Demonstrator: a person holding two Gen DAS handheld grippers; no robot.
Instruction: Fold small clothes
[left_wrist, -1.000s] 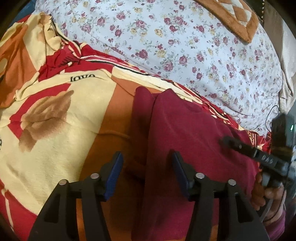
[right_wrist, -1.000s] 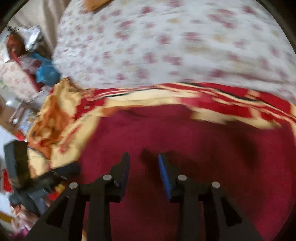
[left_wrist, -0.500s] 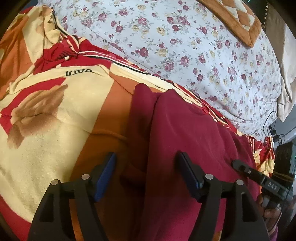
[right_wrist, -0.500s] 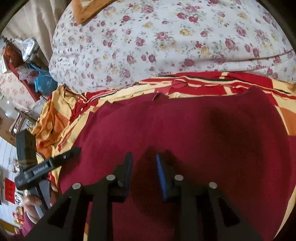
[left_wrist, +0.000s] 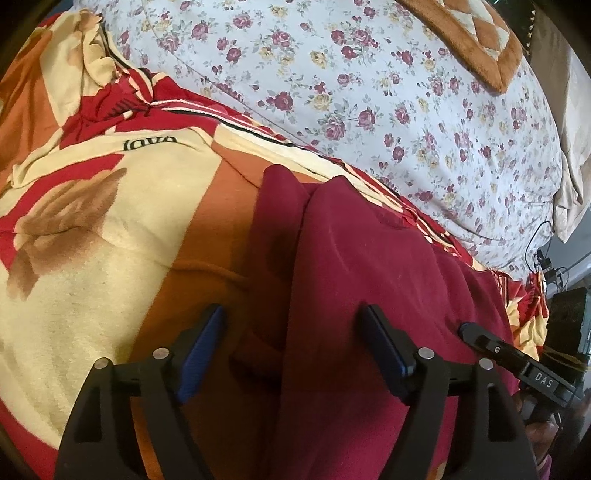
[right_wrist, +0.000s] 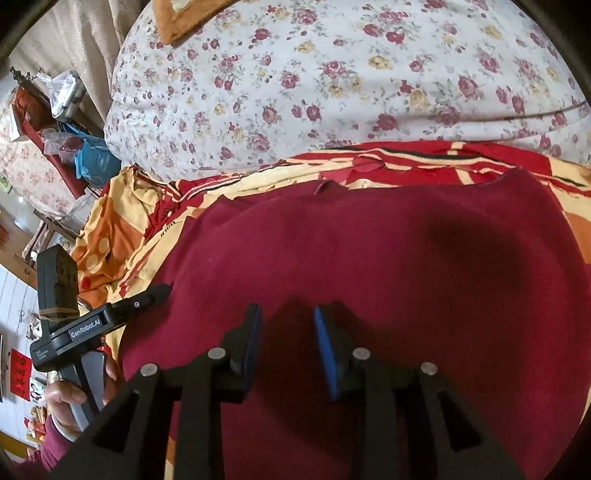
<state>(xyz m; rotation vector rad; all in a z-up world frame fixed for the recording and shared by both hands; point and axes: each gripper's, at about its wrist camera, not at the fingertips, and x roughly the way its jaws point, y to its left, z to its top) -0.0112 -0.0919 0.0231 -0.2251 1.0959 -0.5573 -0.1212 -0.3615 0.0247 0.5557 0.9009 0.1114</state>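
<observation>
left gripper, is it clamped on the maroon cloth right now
No, the left gripper has its jaws spread wide over the maroon garment, with fabric visible between the blue pads and neither pad pinching it.

We see the maroon garment (left_wrist: 362, 295) only in part: its near end runs under the left tongs (left_wrist: 291, 350) and off the bottom edge of the left wrist view. In the right wrist view its near edge is hidden behind the right tongs (right_wrist: 286, 347). The brown quilted cushion (left_wrist: 469, 40) is cut by the top edge. The clutter (right_wrist: 55, 110) beyond the bed's far left corner is too small for us to identify.
</observation>
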